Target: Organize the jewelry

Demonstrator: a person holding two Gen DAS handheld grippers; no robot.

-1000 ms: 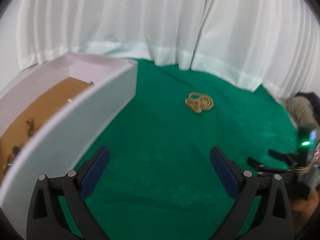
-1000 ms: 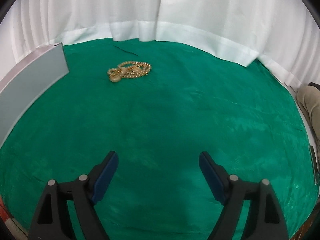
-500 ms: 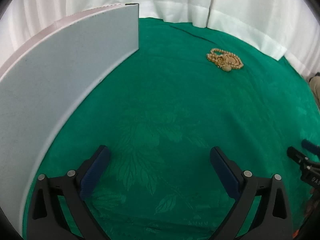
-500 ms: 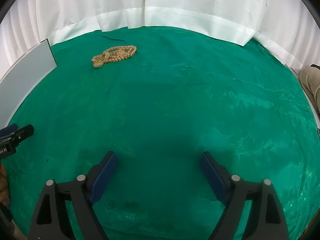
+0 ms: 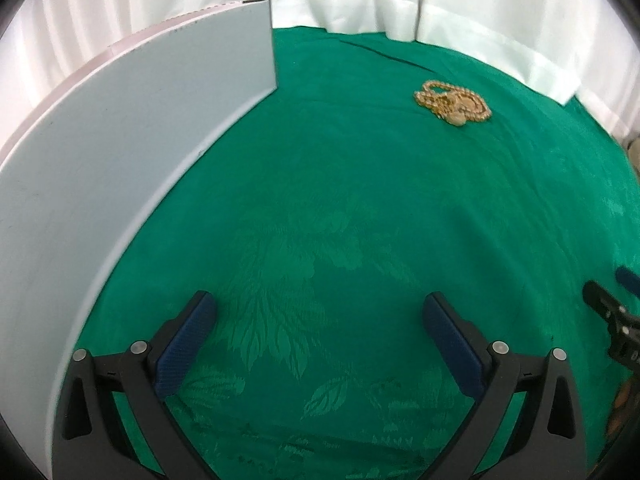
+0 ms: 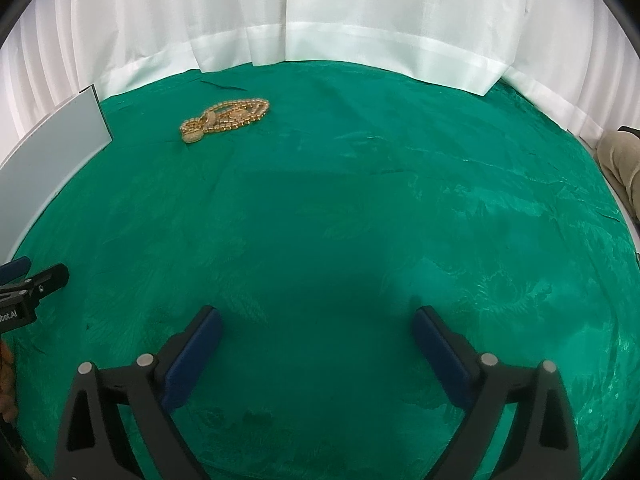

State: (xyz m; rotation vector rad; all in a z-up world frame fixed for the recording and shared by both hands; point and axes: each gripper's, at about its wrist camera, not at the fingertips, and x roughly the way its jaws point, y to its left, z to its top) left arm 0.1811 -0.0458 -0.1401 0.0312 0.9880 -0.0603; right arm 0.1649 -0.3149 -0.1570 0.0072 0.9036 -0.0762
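A gold bead necklace (image 5: pixel 452 103) lies bunched on the green cloth, far ahead and to the right in the left wrist view; it also shows in the right wrist view (image 6: pixel 224 119), far ahead and to the left. A white box (image 5: pixel 120 152) stands at the left; only its outer wall shows, the inside is hidden. Its corner shows in the right wrist view (image 6: pixel 52 148). My left gripper (image 5: pixel 318 332) is open and empty, low over the cloth beside the box wall. My right gripper (image 6: pixel 316 344) is open and empty over bare cloth.
The green patterned cloth (image 6: pixel 360 208) covers the table. White curtains (image 6: pixel 320 12) hang along the far edge. The right gripper's tip shows at the right edge of the left wrist view (image 5: pixel 612 308); the left gripper's tip shows at the left edge of the right wrist view (image 6: pixel 28 280).
The left gripper has dropped low beside the box, so the box's inside went out of view. The right gripper moved slightly; the necklace has not moved. Both stay open.
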